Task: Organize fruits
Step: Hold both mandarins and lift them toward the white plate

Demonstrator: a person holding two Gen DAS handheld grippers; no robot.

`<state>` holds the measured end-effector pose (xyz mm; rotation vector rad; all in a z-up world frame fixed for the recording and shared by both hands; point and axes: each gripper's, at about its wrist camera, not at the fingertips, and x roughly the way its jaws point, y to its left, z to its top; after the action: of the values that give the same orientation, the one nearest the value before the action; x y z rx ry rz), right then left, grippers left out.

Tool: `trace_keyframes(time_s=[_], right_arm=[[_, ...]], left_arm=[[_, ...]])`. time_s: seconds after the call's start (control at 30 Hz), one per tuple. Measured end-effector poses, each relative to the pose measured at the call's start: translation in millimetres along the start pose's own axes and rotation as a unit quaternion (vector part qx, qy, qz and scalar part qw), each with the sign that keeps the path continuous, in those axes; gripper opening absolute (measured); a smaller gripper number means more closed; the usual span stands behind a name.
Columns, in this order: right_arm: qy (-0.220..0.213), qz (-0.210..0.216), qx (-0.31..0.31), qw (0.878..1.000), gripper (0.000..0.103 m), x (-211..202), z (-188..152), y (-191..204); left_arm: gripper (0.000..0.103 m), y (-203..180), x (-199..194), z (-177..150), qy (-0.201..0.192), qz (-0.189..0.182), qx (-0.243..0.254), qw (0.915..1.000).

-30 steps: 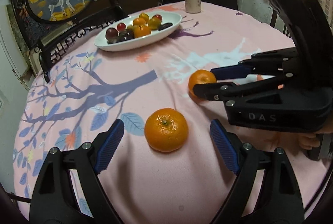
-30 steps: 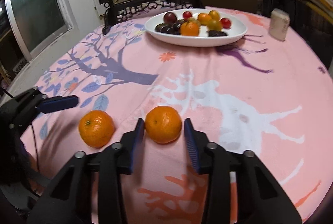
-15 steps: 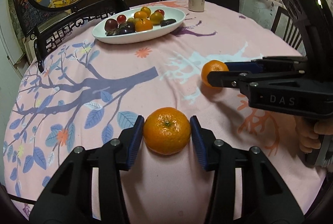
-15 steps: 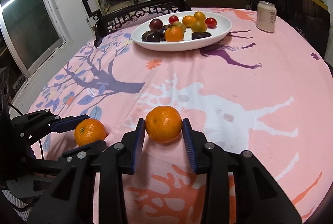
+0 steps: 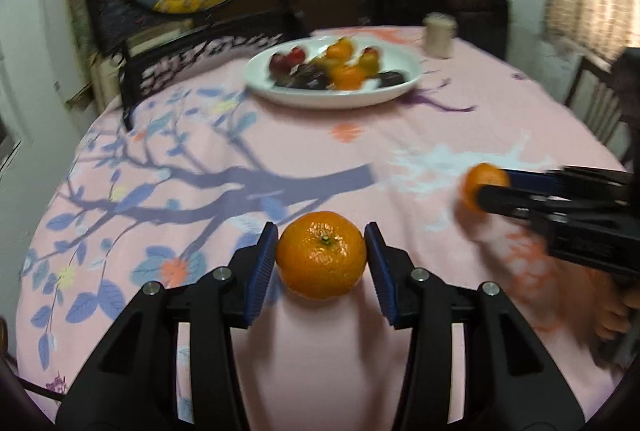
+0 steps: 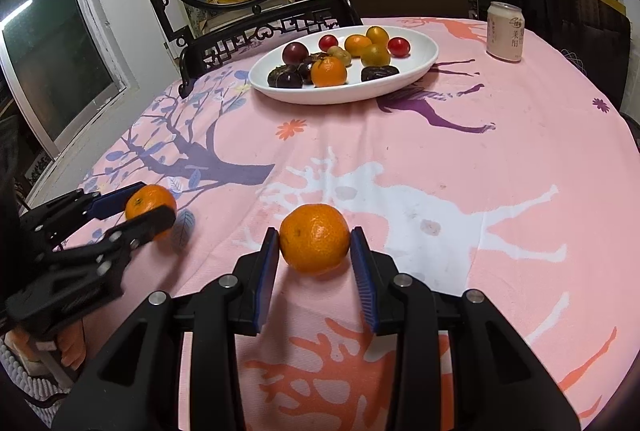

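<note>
Pinching a mandarin [image 5: 321, 255] between both blue pads, the left gripper [image 5: 321, 261] is holding it over the pink tablecloth [image 5: 280, 151]. Through the right wrist camera, the right gripper [image 6: 314, 257] is clamping a second mandarin [image 6: 314, 243]; beyond, the white plate [image 6: 420, 65] is carrying mixed fruit.
</note>
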<state>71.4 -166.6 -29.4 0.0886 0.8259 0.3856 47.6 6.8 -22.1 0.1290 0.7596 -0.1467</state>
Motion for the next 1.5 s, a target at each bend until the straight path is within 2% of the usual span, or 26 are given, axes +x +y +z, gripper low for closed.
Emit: trace_keyframes(time_s=[0.1, 0.37, 0.83, 1.07, 1.13, 1.3, 1.4, 1.47, 1.5], right_arm=[[-0.001, 0.0, -0.002, 1.0, 0.037, -0.7, -0.6, 1.4], [0.0, 0.0, -0.008, 1.0, 0.037, -0.6, -1.9, 4.2], [-0.001, 0.002, -0.016, 1.0, 0.037, -1.4, -4.0, 9.2], [0.013, -0.001, -0.022, 1.0, 0.037, 4.1, -5.1, 11.7], [0.027, -0.006, -0.027, 0.999, 0.037, 10.2, -7.2, 12.9], [0.028, -0.008, -0.033, 0.999, 0.038, 9.7, -8.1, 13.7], [0.036, -0.01, -0.031, 0.999, 0.039, 14.5, -8.8, 13.1], [0.035, -0.008, -0.029, 0.999, 0.039, 14.2, -8.6, 12.8], [0.035, -0.008, -0.029, 0.999, 0.039, 14.9, -8.5, 13.0]], left_arm=[[0.046, 8.8, 9.8, 1.4, 0.016, 0.01, -0.017, 0.9997], [0.046, 11.7, 15.5, 1.3, 0.02, 0.024, -0.022, 0.9993], [0.046, 6.2, 17.7, 2.3, 0.016, 0.026, -0.011, 0.9995], [0.046, 8.8, 22.9, 1.7, 0.027, 0.017, -0.016, 0.9994], [0.052, 6.6, 27.2, 1.1, 0.039, 0.017, -0.012, 0.999], [0.06, 5.0, 32.4, -0.6, 0.055, 0.01, -0.009, 0.9984], [0.059, 6.7, 30.5, -1.2, 0.051, 0.009, -0.014, 0.9986], [0.047, 9.0, 27.1, -1.3, 0.043, 0.008, -0.02, 0.9988], [0.046, 10.1, 26.2, -1.5, 0.041, 0.01, -0.023, 0.9988]])
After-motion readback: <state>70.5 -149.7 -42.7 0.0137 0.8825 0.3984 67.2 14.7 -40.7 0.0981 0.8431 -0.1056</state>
